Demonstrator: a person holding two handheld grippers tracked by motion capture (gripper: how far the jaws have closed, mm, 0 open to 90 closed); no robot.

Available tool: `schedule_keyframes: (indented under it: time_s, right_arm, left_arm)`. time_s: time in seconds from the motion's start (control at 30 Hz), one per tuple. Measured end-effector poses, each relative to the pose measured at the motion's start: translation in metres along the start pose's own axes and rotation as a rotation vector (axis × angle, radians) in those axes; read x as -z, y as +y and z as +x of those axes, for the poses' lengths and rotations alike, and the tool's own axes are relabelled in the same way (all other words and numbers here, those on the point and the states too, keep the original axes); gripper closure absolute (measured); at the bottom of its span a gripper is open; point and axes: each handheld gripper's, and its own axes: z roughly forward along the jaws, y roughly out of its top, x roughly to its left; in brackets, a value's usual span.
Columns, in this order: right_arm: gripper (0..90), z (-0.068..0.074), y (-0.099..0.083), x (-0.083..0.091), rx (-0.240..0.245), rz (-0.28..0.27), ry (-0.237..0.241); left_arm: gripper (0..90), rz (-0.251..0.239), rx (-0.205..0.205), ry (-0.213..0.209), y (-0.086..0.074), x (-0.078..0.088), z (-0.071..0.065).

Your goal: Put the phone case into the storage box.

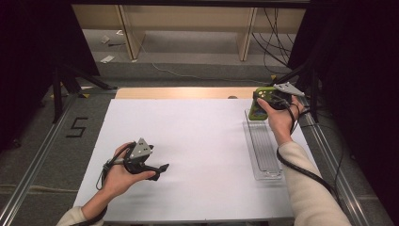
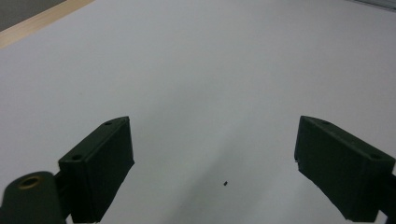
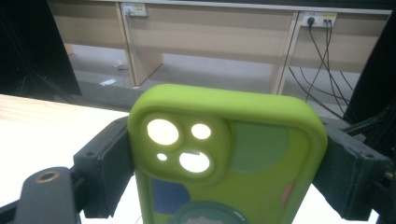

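My right gripper point(image 1: 264, 100) clamps the green phone case point(image 3: 224, 154) by its long sides, holding it above the clear tray point(image 1: 263, 153) at two o'clock, probably to lift it free. My left gripper point(image 1: 157, 170) rests wide open and empty on the white mat point(image 1: 188, 141) at seven o'clock.

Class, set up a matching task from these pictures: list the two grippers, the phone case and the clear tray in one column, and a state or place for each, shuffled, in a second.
1. left gripper
2. right gripper
3. phone case
4. clear tray

a. lime green
b. lying along the table's right side
c. open over bare white surface
d. clamped on something

Pairs: 1-c, 2-d, 3-a, 4-b
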Motion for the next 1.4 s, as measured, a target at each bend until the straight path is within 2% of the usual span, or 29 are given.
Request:
schedule_keyframes:
  time_s: [1.4]
  right_arm:
    - [16.5,-0.0009,-0.0037,-0.0083,0.005,0.017,-0.002]
  left_arm:
    - [11.2,-0.002,0.003,-0.003,0.0002,-0.0003,-0.0002]
